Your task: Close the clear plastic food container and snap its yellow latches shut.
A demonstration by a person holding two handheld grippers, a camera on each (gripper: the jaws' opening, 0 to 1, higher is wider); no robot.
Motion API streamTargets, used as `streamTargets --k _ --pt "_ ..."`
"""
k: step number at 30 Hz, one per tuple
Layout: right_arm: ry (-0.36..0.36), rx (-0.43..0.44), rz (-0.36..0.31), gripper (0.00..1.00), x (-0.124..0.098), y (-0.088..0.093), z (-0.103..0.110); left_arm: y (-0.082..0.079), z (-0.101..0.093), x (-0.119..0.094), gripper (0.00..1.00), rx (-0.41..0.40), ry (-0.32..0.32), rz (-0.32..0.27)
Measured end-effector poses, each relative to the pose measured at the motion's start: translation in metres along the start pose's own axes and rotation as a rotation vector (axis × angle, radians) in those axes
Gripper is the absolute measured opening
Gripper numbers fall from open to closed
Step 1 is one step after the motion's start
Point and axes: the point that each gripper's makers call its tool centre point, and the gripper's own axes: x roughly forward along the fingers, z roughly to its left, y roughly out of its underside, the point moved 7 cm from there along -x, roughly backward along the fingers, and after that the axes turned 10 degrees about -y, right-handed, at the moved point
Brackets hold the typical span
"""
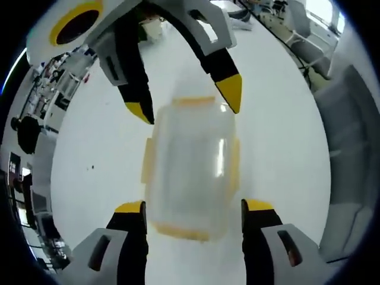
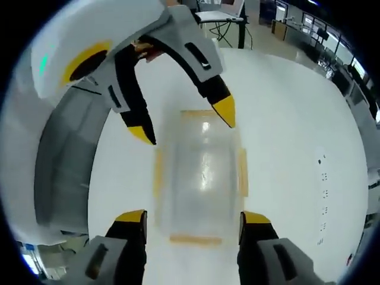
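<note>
A clear plastic food container [image 1: 190, 166] with yellow latches [image 1: 146, 160] on its sides lies flat on the white table [image 1: 279, 136], its lid on top; the picture is blurred. My left gripper [image 1: 193, 208] stands open with the container's near end between its jaws. From the far end, my right gripper [image 1: 187, 101] reaches in open, fingertips just over that end. In the right gripper view the same container [image 2: 199, 172] sits between my open right gripper [image 2: 193, 217] and the open left gripper [image 2: 183, 122] opposite. I cannot tell whether the yellow latches [image 2: 242, 172] are snapped.
The white table [image 2: 285, 136] stretches wide on all sides of the container. A grey seat [image 1: 350, 136] stands along one table edge, also seen as grey seat [image 2: 62, 160]. Desks and office clutter [image 1: 35, 119] lie beyond the table.
</note>
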Motion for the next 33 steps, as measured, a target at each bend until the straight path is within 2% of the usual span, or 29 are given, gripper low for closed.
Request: streamTargets --k 7,13,16,18,23,27,33 --pt "0.042 -0.016 0.024 0.64 0.006 0.007 0.001 -0.001 0.003 0.007 0.70 0.012 0.006 -0.002" --pt "0.085 -0.023 0.010 0.71 0.012 0.009 0.003 0.001 0.002 0.016 0.74 0.018 0.014 0.016" --pt "0.115 -0.041 0.028 0.73 0.017 0.013 0.001 0.004 0.000 0.020 0.75 0.015 0.026 0.029" --pt "0.119 -0.038 0.040 0.72 0.021 0.016 0.001 0.005 0.000 0.023 0.75 0.024 0.022 0.035" --pt "0.166 -0.034 0.016 0.73 0.024 0.015 -0.001 0.009 0.000 0.030 0.74 0.039 0.013 0.056" --pt "0.165 -0.029 0.012 0.72 0.026 0.015 0.000 0.009 -0.001 0.034 0.75 0.067 0.016 0.068" --pt "0.166 -0.029 0.009 0.72 0.025 0.015 0.000 0.008 -0.002 0.033 0.75 0.052 0.008 0.070"
